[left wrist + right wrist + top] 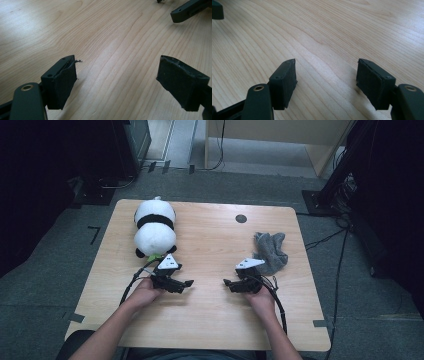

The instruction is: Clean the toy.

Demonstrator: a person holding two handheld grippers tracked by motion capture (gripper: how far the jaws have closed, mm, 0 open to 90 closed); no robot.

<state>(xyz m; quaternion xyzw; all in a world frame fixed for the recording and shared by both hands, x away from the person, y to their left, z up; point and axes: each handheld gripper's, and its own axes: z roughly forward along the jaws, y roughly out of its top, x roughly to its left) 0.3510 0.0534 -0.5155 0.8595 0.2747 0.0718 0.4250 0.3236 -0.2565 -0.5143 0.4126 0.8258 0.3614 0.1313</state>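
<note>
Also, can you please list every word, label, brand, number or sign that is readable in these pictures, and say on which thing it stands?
None: no readable text anywhere.
Black-and-white plush panda: a small green tag at its lower edge, too small to read.
Crumpled grey cloth: no label visible.
Light wooden table: bare wood grain and a dark round hole, no writing.
Left gripper and right gripper: plain black, with an unmarked grey three-cornered plate on each.

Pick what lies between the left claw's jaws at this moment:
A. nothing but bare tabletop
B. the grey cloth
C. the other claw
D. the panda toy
A: in the left gripper view the left claw has its jaws apart with bare wooden table between them; the panda toy and grey cloth lie farther back.
</note>
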